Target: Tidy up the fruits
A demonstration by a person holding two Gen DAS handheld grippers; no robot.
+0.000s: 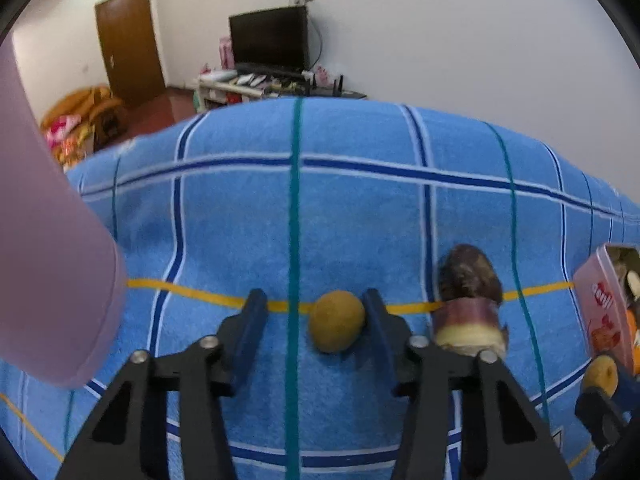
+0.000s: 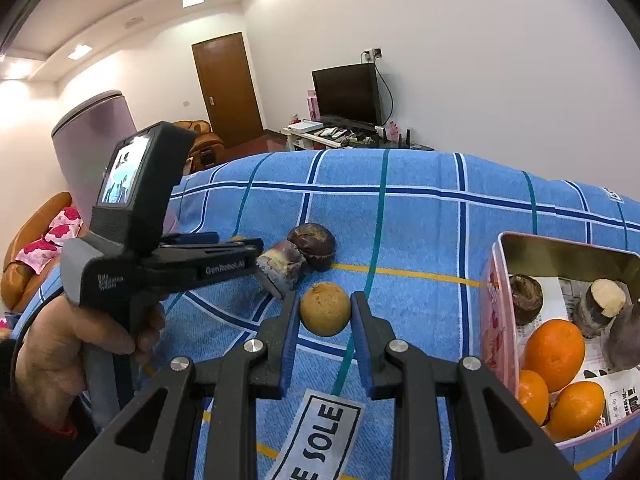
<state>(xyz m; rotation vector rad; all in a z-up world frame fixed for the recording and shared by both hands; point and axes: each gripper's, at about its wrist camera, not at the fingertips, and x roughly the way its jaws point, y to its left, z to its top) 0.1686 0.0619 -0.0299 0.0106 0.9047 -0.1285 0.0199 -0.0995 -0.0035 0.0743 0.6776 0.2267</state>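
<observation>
Right tongs (image 2: 325,299) were clamped on a tan round fruit (image 2: 325,312) at lower centre. Left tongs (image 1: 314,300) stood parted around a second tan fruit (image 1: 337,326) on the blue checked towel (image 1: 360,208), only the right-hand finger touching it. The pink tin (image 2: 492,312) at right held oranges (image 2: 554,354).

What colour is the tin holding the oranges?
Pink, with a plain metal inside; the tin shows best in the right wrist view.
</observation>
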